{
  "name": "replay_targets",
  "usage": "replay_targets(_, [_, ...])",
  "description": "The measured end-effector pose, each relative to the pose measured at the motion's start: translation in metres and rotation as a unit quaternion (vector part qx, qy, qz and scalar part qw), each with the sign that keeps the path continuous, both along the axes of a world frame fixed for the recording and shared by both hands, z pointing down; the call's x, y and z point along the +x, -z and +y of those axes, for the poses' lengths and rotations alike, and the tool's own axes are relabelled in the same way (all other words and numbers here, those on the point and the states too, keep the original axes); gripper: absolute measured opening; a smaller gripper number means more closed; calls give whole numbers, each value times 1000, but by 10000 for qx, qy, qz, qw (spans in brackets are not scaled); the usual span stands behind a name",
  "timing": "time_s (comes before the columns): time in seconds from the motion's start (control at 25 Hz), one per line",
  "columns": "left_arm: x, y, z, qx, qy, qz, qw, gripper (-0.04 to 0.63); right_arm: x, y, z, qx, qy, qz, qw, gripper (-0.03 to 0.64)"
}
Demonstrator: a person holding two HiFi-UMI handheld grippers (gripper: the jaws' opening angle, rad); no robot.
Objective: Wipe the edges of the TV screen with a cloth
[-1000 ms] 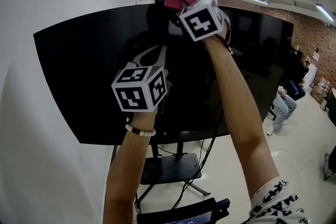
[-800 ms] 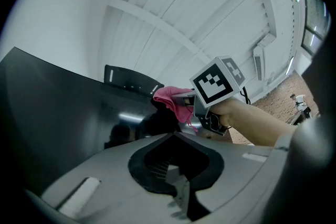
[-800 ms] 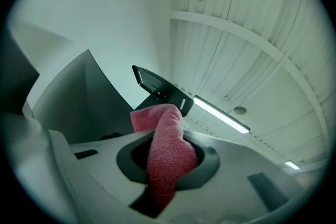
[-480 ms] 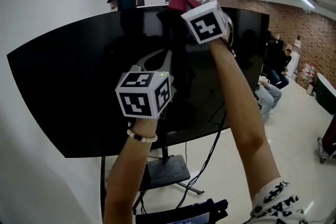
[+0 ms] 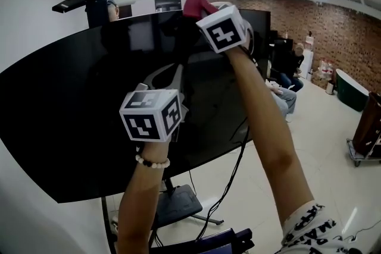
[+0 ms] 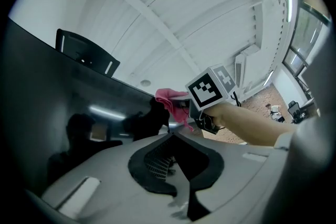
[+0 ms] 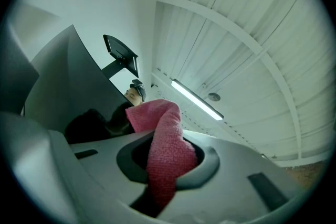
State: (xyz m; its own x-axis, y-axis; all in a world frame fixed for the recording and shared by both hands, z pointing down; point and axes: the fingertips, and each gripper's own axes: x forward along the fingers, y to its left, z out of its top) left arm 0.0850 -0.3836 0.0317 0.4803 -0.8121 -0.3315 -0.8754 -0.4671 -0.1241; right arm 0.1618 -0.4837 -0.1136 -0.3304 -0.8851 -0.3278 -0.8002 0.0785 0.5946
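Right claw (image 5: 203,9) clamps pink cloth (image 5: 193,5) on TV (image 5: 71,98) top edge; left claw (image 5: 178,71) closed; seated people (image 5: 283,95) beyond

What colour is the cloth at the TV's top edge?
Pink woven cloth, clearest in right gripper view.

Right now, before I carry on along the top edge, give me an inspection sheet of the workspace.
Surface: black TV screen, glossy with reflections, on a floor stand.
Job's things: pink cloth at the screen's top edge.
Clutter: nothing seen.
Grippers: right gripper shut on the pink cloth; left gripper shut, empty, in front of the screen's middle.
Cables: black cables hang from behind the screen towards the floor.
Surroundings: white wall left, brick wall right, seated people beyond the screen's right edge.
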Motion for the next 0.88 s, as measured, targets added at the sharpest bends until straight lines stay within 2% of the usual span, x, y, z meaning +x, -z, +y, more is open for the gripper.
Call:
replay_targets(0.28, [68, 2, -27, 94, -112, 185, 9997, 3, 73, 6, -29, 59, -183, 130, 9997, 61])
replay_targets(0.56, [135, -10, -64, -7, -152, 269, 9995, 3, 174, 15, -78, -48, -427, -107, 9990, 61])
replay_targets(0.88, [204, -18, -90, -84, -201, 197, 9996, 3, 282, 15, -114, -59, -744, -374, 9965, 61])
